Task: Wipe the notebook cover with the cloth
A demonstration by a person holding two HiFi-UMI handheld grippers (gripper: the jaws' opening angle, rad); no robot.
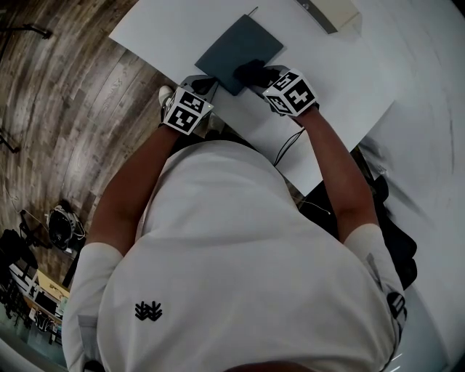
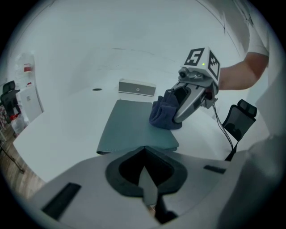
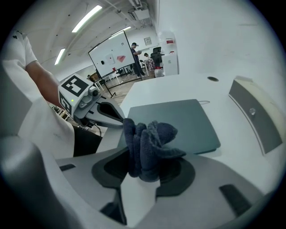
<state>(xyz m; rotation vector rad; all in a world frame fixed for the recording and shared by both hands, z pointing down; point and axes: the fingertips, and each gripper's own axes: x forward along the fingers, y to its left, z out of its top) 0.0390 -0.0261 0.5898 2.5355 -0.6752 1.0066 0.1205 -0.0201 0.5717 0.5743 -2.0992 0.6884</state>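
Note:
A dark teal notebook (image 1: 240, 47) (image 2: 132, 127) (image 3: 178, 123) lies flat on the white table (image 1: 349, 80). My right gripper (image 1: 260, 75) (image 3: 143, 172) is shut on a bunched dark blue cloth (image 1: 251, 72) (image 2: 163, 114) (image 3: 149, 145), and the cloth rests on the notebook's near right part. At the notebook's near left corner, my left gripper (image 1: 205, 84) (image 2: 144, 150) (image 3: 115, 117) has its jaws together. Whether they pinch the cover's edge or only touch it is hidden.
A flat beige box (image 1: 330, 11) (image 2: 137, 88) (image 3: 254, 116) sits just beyond the notebook. A thin cable (image 1: 290, 142) hangs over the table's near edge. Wood floor (image 1: 65, 94) lies left of the table. A black chair (image 2: 239, 118) stands behind the right arm.

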